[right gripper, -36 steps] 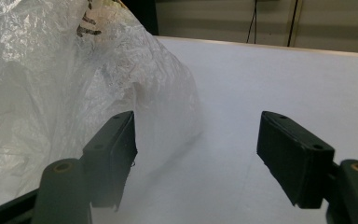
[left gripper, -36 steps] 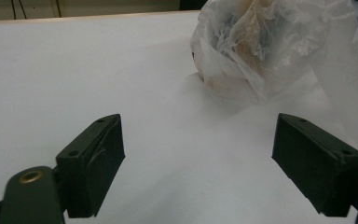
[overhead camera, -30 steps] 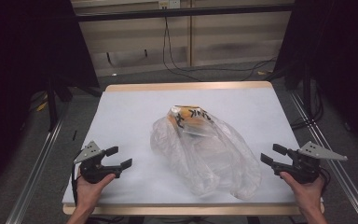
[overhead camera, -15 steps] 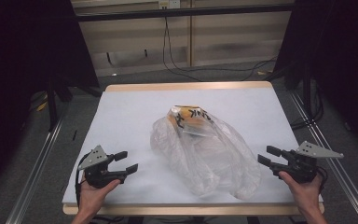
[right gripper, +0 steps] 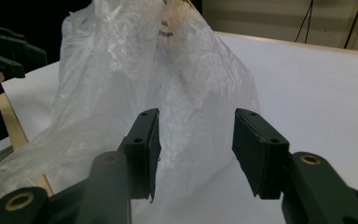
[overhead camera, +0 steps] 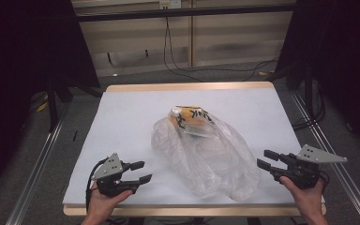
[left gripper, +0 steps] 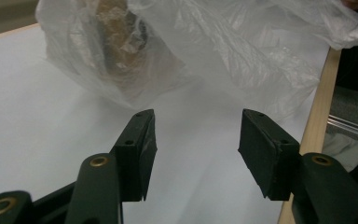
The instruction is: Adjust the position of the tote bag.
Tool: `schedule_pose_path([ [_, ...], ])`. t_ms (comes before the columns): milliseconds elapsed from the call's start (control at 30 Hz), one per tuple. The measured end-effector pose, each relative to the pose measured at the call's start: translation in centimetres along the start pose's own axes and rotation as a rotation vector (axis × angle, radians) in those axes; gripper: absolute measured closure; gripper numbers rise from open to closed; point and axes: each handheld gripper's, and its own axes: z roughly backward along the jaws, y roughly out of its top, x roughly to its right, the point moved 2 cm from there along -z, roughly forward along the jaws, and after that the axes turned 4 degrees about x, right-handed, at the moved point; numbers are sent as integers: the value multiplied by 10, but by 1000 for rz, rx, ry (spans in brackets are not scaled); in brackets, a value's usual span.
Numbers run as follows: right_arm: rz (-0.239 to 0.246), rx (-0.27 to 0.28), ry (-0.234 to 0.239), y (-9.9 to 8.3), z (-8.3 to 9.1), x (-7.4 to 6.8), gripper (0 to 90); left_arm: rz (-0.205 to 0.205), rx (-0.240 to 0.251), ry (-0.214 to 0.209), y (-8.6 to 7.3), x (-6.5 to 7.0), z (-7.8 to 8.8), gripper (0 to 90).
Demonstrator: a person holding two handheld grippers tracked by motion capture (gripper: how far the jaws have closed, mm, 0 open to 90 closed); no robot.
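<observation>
The thin film looked like the main hazard: if either set of jaws pinched only a loose fold, I judged the plastic bag (overhead camera: 206,154) would stretch or tear, or slide across the white surface (overhead camera: 122,122) and drag its contents along instead of lifting cleanly. Its near end lay close to the wooden front edge of the surface, so a pull toward the person could have tipped part of it over that edge. A grab from one side alone might also have rolled the lump inside and let it spill toward the bag's opening, though I could not tell where that opening was. The left gripper (overhead camera: 140,172) hovered low over the surface to the left of the bag, its jaws about half open with nothing between them and just narrowing. The right gripper (overhead camera: 268,159) waited just beside the bag's right flank, jaws likewise half open, empty and just closing in; from the right gripper view the plastic (right gripper: 168,93) rose directly ahead of its pads (right gripper: 144,149) without touching them. The bag itself sat in the middle of the surface, clear and heavily crumpled, puffed up and slumping toward the near edge. At its far end a tan-yellow packet with dark markings (overhead camera: 192,117) showed through the film, its details blurred by the wrinkles.
</observation>
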Motion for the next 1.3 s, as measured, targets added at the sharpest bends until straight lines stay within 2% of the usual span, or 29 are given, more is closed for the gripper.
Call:
schedule_pose_path([
  [67,-1,19,17,4,4,-4,541,-11,6,-6,2,3,-2,485],
  [100,-1,23,24,5,5,-7,547,-1,11,-18,3,6,-3,493],
  [167,6,22,36,6,6,-9,555,-12,6,-24,5,8,-4,490],
  [200,13,14,56,7,8,-16,563,-26,7,-42,6,15,-6,487],
  [233,11,13,75,8,9,-19,565,-37,-1,-42,8,17,-7,484],
  [267,11,13,75,8,9,-19,565,-37,-1,-42,8,17,-7,481],
  [300,21,1,99,7,11,-28,566,-40,6,-72,9,22,-11,481],
  [333,25,-3,108,6,12,-31,565,-40,6,-72,9,22,-11,481],
  [367,21,-10,121,4,13,-35,565,-52,-9,-92,10,27,-15,484],
  [467,29,-35,148,0,13,-44,565,-73,-31,-118,11,34,-22,492],
  [600,57,-67,196,-4,11,-56,615,-80,-20,-164,15,43,-30,543],
  [633,60,-75,199,-5,11,-58,614,-89,-24,-169,16,44,-32,543],
  [767,62,-89,220,-8,10,-62,604,-78,-26,-185,18,51,-42,515],
  [833,57,-96,237,-12,10,-65,584,-108,-44,-211,23,59,-53,514],
  [867,54,-105,243,-13,9,-67,575,-102,-39,-227,24,63,-57,514],
  [933,53,-104,253,-13,7,-68,565,-126,-45,-252,29,70,-66,514],
  [967,52,-112,259,-13,6,-69,555,-143,-55,-263,32,72,-70,515],
  [1033,58,-120,261,-14,5,-70,548,-143,-52,-272,34,75,-74,516],
  [1067,63,-136,274,-16,2,-73,535,-167,-63,-301,41,77,-83,517],
  [1100,67,-145,270,-17,2,-74,530,-175,-70,-308,43,79,-87,519],
  [1167,70,-157,273,-20,1,-75,516,-198,-87,-329,45,82,-97,532],
  [1200,69,-160,274,-21,0,-75,511,-195,-92,-350,45,84,-103,545],
  [1267,76,-179,280,-24,-4,-76,503,-227,-106,-370,44,88,-113,614],
  [1300,82,-186,280,-25,-5,-77,496,-215,-111,-370,42,89,-116,611],
])
